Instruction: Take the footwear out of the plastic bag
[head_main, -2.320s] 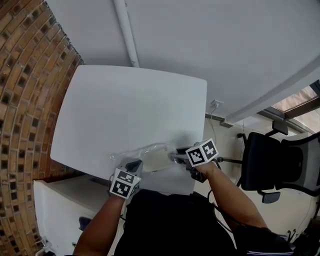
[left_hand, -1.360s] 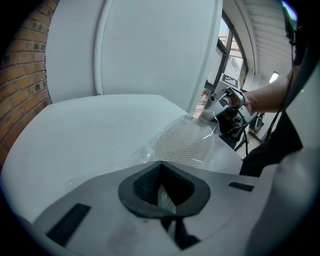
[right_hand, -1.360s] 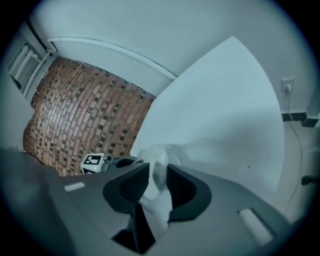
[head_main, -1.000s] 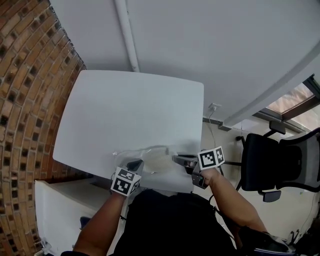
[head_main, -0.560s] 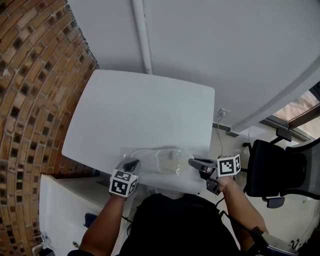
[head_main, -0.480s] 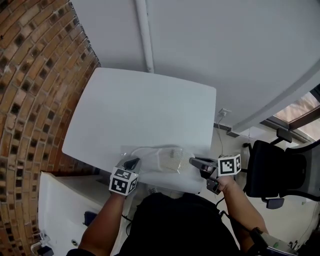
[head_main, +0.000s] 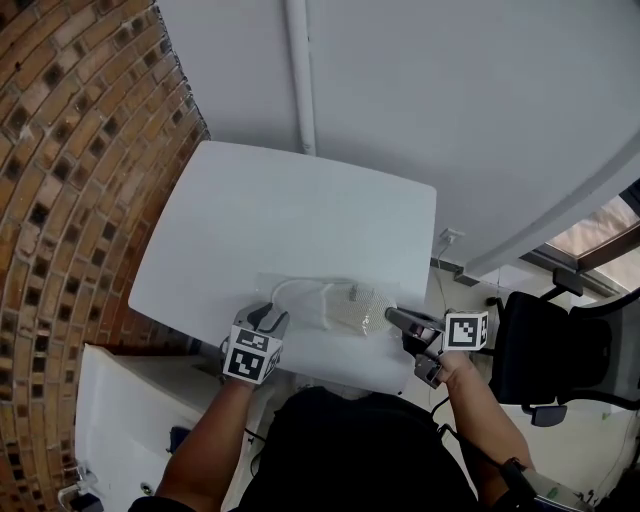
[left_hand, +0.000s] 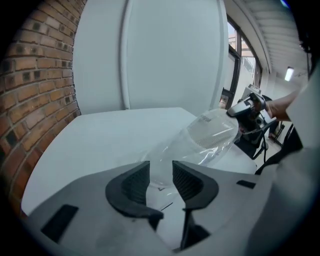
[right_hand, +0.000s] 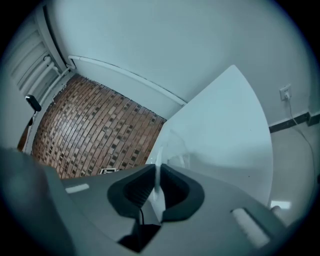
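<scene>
My right claw is closing on the plastic bag film. My left claw is opening, with film loose between its jaws. The footwear, probably inside the bag, lies between both claws on the counter. I'd pinch film only.

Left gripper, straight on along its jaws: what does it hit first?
The bag. The left gripper points right at it, jaws opening, and the bag's clear near end seems to lie in the gap between them, with the pads off it. Depth through clear film is hard to judge.
</scene>
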